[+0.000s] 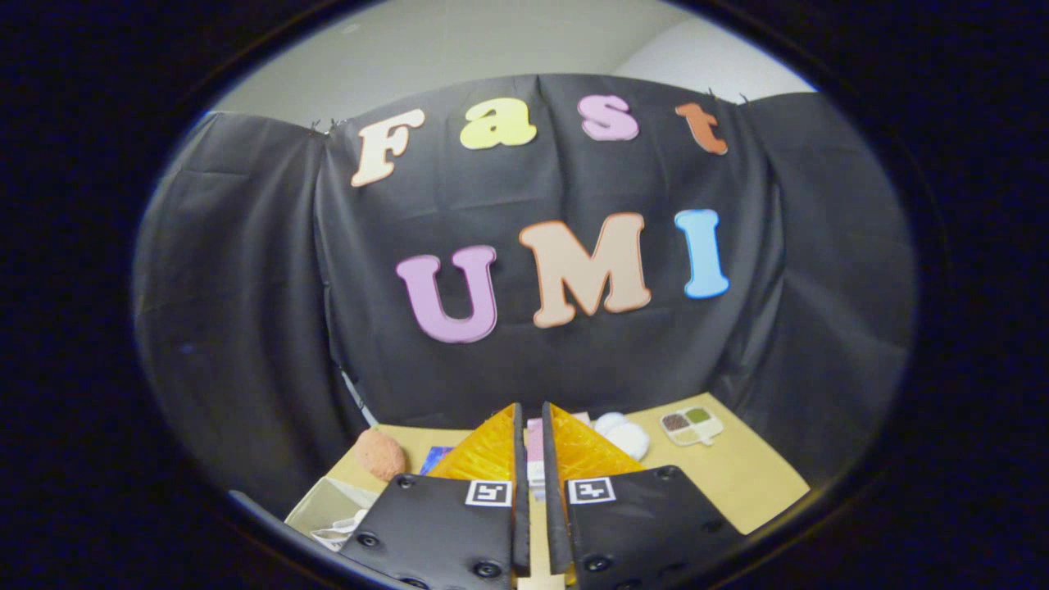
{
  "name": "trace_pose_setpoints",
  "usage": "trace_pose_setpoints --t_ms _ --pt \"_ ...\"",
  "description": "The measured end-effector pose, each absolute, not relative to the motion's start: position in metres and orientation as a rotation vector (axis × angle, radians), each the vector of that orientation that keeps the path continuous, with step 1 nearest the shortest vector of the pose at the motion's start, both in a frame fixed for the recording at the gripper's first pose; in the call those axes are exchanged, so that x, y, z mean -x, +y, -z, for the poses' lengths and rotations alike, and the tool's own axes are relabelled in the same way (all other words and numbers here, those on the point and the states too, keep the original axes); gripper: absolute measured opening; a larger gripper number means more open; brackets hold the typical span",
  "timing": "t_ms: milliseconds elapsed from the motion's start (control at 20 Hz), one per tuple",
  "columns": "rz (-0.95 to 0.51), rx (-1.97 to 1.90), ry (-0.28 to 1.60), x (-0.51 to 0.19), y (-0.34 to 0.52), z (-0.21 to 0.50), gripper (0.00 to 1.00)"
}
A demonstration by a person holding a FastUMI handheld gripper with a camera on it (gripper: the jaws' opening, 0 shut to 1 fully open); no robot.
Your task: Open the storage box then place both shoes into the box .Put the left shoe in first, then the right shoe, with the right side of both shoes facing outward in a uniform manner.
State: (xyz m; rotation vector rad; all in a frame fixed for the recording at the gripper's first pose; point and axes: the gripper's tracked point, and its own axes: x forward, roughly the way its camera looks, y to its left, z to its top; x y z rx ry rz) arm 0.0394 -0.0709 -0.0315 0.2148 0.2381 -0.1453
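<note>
1. Tan, board-like tabletop [737,483] is seen low beyond the gripper [531,426], which is raised and aimed largely at the dark cloth wall [246,328].
2. The gripper's fingers are brought nearly together, with only a thin slit left between them; nothing is pinched.
3. Just ahead of the fingertips, partly masked by them, a pale pink-and-white object [537,459] is glimpsed; whether it is a shoe or the storage box cannot be told.
4. To the right of it a white, rounded, soft-looking item [624,434] is laid, possibly a shoe, and further right a small tray with four coloured compartments [692,424].
5. To the left an orange-pink rounded lump [379,453] is set beside a clear, box-like container [328,512].
6. The task's things are judged to lie below and ahead of the fingers, so a downward tilt is judged necessary first.
</note>
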Motion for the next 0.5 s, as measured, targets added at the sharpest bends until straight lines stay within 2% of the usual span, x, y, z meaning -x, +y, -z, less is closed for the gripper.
trace_pose_setpoints --t_ms 250,500 --pt "0.202 -0.165 0.083 -0.03 -0.109 -0.047 0.11" --pt "0.228 -0.172 0.021 -0.023 -0.135 -0.077 0.11"
